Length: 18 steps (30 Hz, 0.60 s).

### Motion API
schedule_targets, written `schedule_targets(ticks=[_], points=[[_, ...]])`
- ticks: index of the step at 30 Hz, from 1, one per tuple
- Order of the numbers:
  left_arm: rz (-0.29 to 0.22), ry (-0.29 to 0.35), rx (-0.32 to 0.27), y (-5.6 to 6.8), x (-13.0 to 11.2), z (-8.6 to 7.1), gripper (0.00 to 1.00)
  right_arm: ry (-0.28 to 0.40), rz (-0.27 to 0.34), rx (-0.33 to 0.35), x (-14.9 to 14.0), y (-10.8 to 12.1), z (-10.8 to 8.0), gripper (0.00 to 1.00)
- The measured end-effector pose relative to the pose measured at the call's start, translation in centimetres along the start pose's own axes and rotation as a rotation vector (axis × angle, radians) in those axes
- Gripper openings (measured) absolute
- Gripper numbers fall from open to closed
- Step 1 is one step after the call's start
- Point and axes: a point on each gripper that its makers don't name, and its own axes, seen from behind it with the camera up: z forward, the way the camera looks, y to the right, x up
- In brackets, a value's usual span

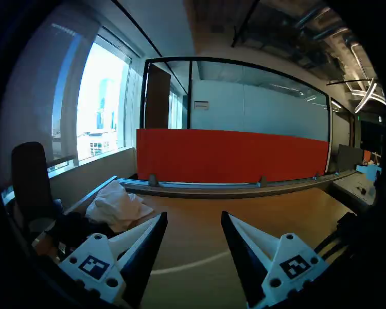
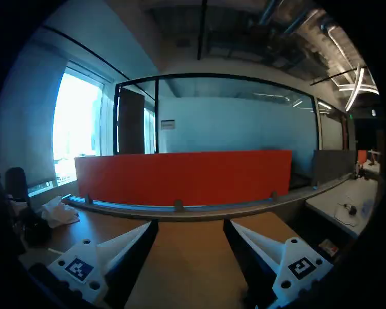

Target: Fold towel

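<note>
In the left gripper view, the left gripper sat at 6 o'clock with its two fingers spread wide, released and grasping nothing; bare wooden desk showed between them. Each finger carried a black-and-white marker square, a coded pattern rather than readable writing. The towel lay as a crumpled white heap on the desk at about 8 o'clock, beyond the finger on that side and apart from it. A thin pale cord curved over the wood at 6 o'clock. An orange partition ran along the far desk edge through the centre, a bright window stood at 10 o'clock and a dark chair at 9 o'clock. A small wall sign hung at 12 o'clock, its lettering too small to read.

In the right gripper view, the right gripper likewise held its fingers parted, released, with nothing but desk between them. The towel was well off, between 8 and 9 o'clock, bunched near the desk's far corner by what may have been a dark object. The partition crossed the centre, and the wall sign at 11 o'clock was again illegible. A white desk lay at 4 o'clock, a strip ceiling light at 2 o'clock.
</note>
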Motion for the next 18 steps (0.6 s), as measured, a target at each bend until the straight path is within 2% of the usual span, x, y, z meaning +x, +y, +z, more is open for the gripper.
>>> schedule_targets(ticks=[5,11,18], points=[[0.007,0.003,0.015,-0.4,-0.2,0.3,0.76,0.004,0.013,-0.016,0.1,0.1,0.1,0.98],[0.014,0.013,0.009,-0.1,-0.8,0.7,0.76,0.012,0.038,-0.025,-0.1,-0.1,-0.1,0.98],[0.042,0.027,0.002,0.1,-2.2,1.2,0.76,0.023,0.025,-0.023,-0.8,-0.6,-0.5,0.98]])
